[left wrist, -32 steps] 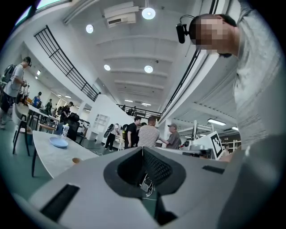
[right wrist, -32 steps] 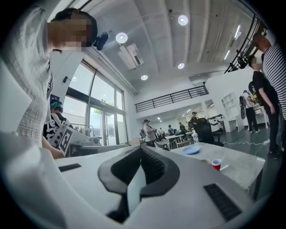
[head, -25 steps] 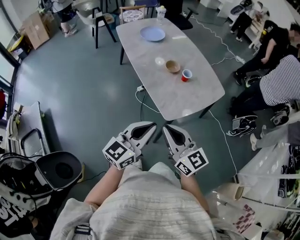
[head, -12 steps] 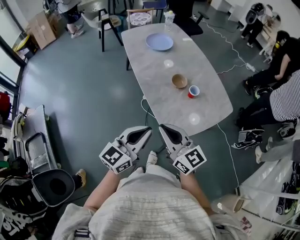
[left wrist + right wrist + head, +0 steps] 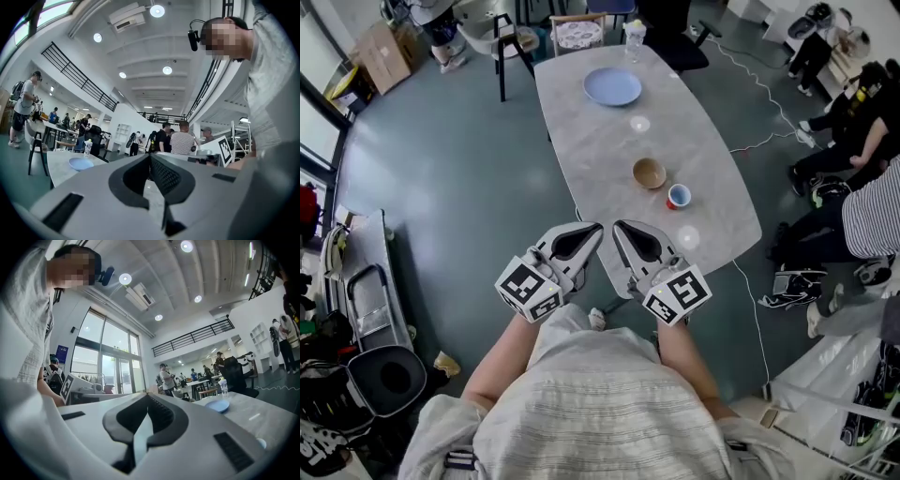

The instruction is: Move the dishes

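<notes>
Table (image 5: pixel 609 141) — glossy, marble-look.

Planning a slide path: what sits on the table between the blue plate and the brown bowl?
Nothing. The head view shows only bare table with a bright glare spot between the blue plate and the brown bowl.

- Large open hall, probably a shared office or lab: high ceiling (image 5: pixel 211 268), mezzanine railing (image 5: pixel 192 337), tall windows (image 5: pixel 105 366).
- Long table (image 5: pixel 609 150), seated people (image 5: pixel 862 103), cardboard box (image 5: pixel 382 58).

I see a grey floor (image 5: pixel 441 187) and a long pale table (image 5: pixel 600 150) — tall windows (image 5: pixel 101 366), round ceiling lights (image 5: pixel 124 279).
</notes>
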{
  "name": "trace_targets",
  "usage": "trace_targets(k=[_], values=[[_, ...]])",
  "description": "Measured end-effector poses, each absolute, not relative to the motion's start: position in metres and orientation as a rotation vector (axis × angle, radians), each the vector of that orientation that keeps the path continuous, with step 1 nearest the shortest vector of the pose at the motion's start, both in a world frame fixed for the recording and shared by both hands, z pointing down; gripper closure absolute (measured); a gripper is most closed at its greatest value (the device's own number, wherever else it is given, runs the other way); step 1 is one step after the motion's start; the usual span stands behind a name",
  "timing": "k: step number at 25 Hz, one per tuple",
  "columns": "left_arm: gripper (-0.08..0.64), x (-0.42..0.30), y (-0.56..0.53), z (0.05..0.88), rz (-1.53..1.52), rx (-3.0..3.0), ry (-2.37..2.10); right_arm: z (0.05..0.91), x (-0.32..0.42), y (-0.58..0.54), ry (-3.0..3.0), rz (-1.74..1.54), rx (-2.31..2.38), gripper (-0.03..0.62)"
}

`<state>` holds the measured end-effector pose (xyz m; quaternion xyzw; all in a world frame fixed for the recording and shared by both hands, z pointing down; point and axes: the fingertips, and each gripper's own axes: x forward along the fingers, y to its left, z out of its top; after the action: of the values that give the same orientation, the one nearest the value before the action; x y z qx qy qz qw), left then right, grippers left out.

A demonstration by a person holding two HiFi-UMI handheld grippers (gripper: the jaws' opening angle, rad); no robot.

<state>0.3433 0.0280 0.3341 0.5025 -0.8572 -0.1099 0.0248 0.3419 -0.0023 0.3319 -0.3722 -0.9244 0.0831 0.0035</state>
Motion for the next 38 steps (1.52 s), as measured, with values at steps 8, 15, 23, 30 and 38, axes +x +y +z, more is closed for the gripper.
trace_targets(k=[8, 15, 23, 30, 38], values=[[0.540, 0.321, 0.008, 0.346, -0.248, 1.610, -2.592, 0.340, 0.321, -0.018, -2.938, 0.309, -1.122, 0.574], [0.540, 0.285, -0.006, 0.344, -0.246, 1.688, -2.537, 0.344, 0.290, -0.031, -2.966, 0.341, -1.028, 0.574], [0.540, 0.220, 0.044, 0.361, -0.331, 1.665, -2.522, 0.358, 0.229, 0.010, -2.962, 0.346, -0.966, 0.574], [0.540, 0.142, 0.149, 0.365, -0.365, 1.614, -2.564, 0.360, 0.146, 0.116, -2.938, 0.300, -1.009, 0.574], [0.540, 0.057, 0.244, 0.362, -0.382, 1.612, -2.591, 0.357, 0.061, 0.205, -2.955, 0.265, -1.007, 0.574]])
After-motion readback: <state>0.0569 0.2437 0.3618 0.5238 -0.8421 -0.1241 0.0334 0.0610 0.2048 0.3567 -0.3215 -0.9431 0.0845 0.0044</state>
